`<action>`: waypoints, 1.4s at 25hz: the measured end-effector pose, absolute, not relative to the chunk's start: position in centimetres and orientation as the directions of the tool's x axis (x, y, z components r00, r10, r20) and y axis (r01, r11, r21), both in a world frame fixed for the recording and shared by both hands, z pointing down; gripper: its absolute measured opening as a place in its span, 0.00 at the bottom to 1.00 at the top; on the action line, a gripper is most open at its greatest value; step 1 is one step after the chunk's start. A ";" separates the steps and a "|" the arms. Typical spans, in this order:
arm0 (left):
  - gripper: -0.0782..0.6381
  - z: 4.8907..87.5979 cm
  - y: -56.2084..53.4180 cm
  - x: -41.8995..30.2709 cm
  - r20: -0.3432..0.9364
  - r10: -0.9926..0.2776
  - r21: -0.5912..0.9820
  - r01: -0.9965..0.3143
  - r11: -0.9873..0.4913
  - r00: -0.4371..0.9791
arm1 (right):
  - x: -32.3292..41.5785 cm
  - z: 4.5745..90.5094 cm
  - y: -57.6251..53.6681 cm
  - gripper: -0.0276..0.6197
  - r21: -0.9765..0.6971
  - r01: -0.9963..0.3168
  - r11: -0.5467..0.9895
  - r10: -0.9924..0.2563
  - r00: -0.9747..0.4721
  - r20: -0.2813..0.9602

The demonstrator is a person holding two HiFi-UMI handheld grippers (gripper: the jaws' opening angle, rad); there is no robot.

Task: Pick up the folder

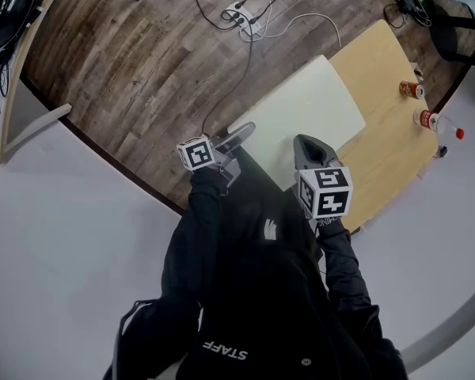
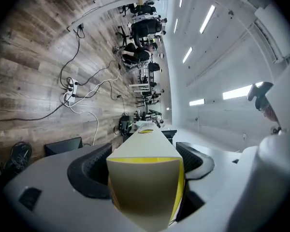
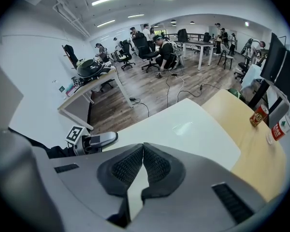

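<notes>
The folder (image 1: pixel 305 101) was held over the table's (image 1: pixel 392 145) near end, with the left gripper (image 1: pixel 239 133) clamped on its thick folded edge and the right gripper (image 1: pixel 305 146) pinching a thin edge, where uneven lifting could work that shallow hold loose.

Smooth matt cream folder (image 1: pixel 301 105), pale satin wood tabletop (image 1: pixel 384 145), grainy brown plank floor (image 1: pixel 142 62), ribbed black pads (image 3: pixel 128 166).

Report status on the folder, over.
Left gripper shut on folder. Right gripper shut on it too, same near edge. Far end over table. Can and bottle off to the side, not touching it.
</notes>
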State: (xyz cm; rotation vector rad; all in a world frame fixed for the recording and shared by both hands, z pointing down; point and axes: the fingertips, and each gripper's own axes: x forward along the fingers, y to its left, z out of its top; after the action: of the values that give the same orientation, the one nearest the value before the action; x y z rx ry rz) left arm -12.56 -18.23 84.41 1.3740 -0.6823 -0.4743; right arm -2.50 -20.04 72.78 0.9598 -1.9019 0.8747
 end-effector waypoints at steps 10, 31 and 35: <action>0.54 80.7 -19.6 -12.1 0.142 -0.688 0.983 -0.182 0.015 0.711 | -1.7 71.4 -19.2 0.08 -0.217 -0.861 0.461 -0.320 -0.389 0.864; 0.52 58.0 -21.6 -9.9 0.198 -0.742 0.707 -0.617 -0.345 0.641 | 3.5 56.2 -18.2 0.08 -0.234 -0.878 0.417 -0.578 -0.455 0.677; 0.52 54.2 -21.8 -8.0 0.194 -0.742 0.639 -0.657 -0.401 0.642 | 4.7 53.2 -18.7 0.08 -0.207 -0.888 0.411 -0.643 -0.443 0.625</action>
State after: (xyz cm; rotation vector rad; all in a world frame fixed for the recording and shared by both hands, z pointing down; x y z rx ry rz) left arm -8.03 -21.84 54.18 2.1596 -1.0841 -0.1572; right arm 4.70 -18.73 53.21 1.3032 -2.2188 0.7263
